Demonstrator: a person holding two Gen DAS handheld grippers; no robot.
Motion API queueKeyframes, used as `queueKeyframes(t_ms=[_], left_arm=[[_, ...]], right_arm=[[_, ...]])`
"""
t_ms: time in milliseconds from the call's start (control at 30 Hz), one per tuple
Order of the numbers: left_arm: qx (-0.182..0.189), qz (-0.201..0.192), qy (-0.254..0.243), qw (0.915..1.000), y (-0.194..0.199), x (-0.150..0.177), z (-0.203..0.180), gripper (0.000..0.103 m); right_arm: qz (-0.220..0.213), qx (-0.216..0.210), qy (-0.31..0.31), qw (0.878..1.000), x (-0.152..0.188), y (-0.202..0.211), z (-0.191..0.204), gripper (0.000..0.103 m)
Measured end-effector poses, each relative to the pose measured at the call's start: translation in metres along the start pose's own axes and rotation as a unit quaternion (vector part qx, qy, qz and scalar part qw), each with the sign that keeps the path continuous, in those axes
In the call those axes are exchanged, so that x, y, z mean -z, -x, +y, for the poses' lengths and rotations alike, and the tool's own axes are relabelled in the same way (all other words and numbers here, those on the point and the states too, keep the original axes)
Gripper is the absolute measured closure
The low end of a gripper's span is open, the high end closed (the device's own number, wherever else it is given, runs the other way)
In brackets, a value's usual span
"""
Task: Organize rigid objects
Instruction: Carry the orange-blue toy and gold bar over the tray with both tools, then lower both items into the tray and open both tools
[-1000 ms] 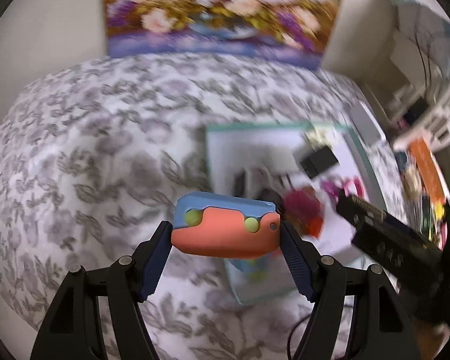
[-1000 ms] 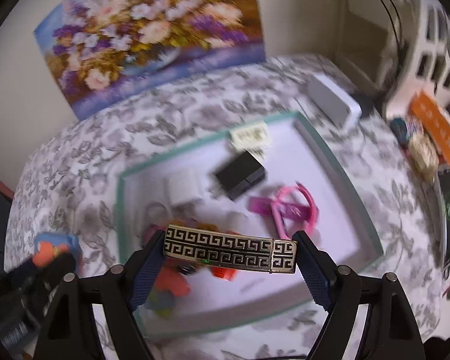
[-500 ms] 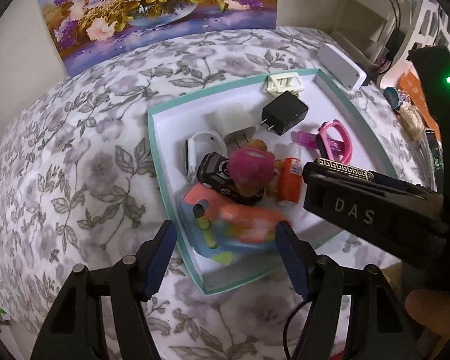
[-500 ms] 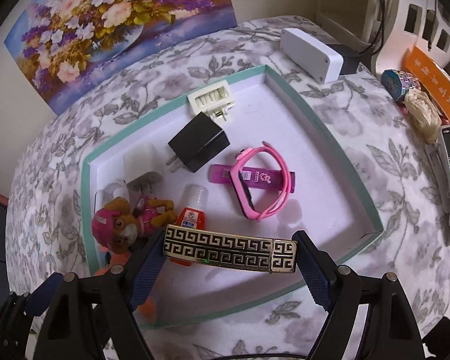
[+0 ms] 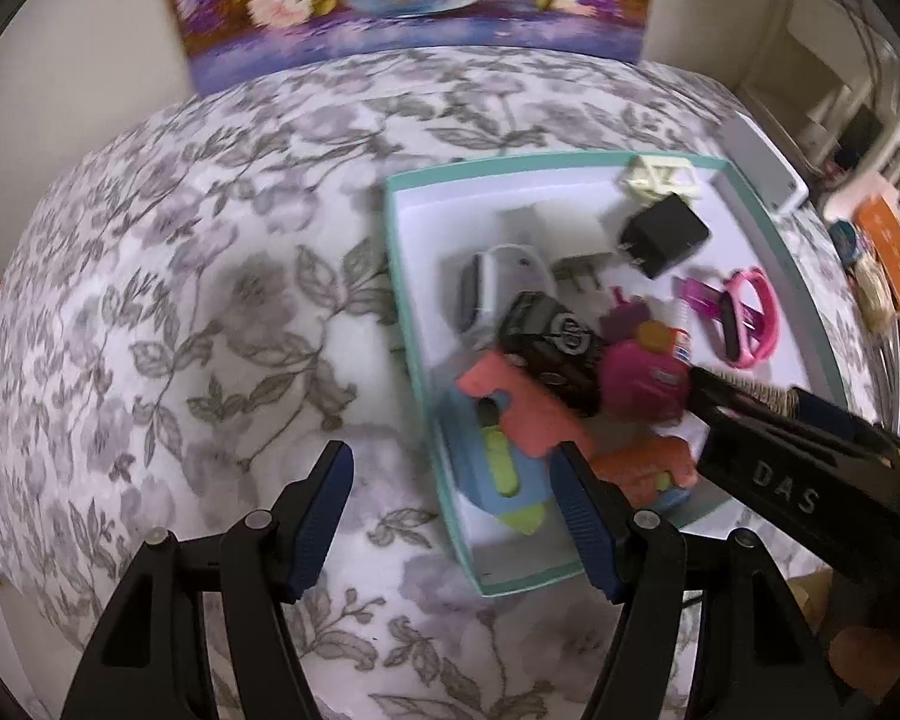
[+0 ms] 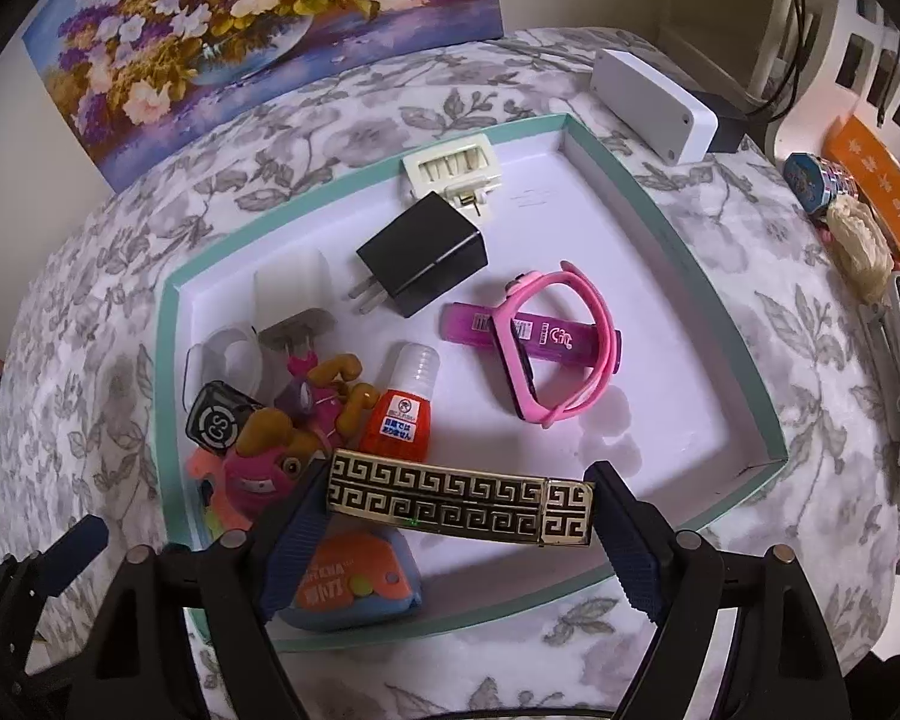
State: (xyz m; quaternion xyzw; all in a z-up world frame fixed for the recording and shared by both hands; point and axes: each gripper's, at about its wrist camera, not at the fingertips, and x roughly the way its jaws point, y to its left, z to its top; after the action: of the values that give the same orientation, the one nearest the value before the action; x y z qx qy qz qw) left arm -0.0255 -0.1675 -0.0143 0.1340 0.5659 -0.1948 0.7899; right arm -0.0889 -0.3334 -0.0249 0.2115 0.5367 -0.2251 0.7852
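- Over the near edge of the teal-rimmed tray (image 6: 678,228): right gripper (image 6: 459,507), pinching a gold key-patterned bar (image 6: 459,501) end to end.
- Beside the tray's near-left corner: left gripper (image 5: 450,519), spread, nothing between its pads.
- Inside the tray already: toys, chargers, pink watch (image 6: 555,348).
- Next, probably: lower onto bare tray floor, then let go.

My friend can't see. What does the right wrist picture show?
The right hand-held gripper grips a flat black-and-gold patterned bar over a white tray with a teal rim. In the tray lie a black plug adapter, a pink wristband and a small red bottle.
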Motion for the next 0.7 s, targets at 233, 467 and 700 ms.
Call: queueKeyframes(t_ms=[233,467,700], left_arm=[[-0.002,0.013,0.033,0.9994,-0.005,0.007,0.028,0.033],[-0.04,0.008,0.041,0.9983,-0.006,0.018,0.049,0.021],[-0.05,-0.014,0.055,0.9971,0.002,0.026,0.066,0.005]], right_arm=[[-0.007,0.013,0.002,1.0,0.005,0.002,0.001,0.004],[-0.011,0.017,-0.005,1.0,0.013,0.009,-0.005,0.0],[-0.021,0.013,-0.004,1.0,0.025,0.021,-0.004,0.0]])
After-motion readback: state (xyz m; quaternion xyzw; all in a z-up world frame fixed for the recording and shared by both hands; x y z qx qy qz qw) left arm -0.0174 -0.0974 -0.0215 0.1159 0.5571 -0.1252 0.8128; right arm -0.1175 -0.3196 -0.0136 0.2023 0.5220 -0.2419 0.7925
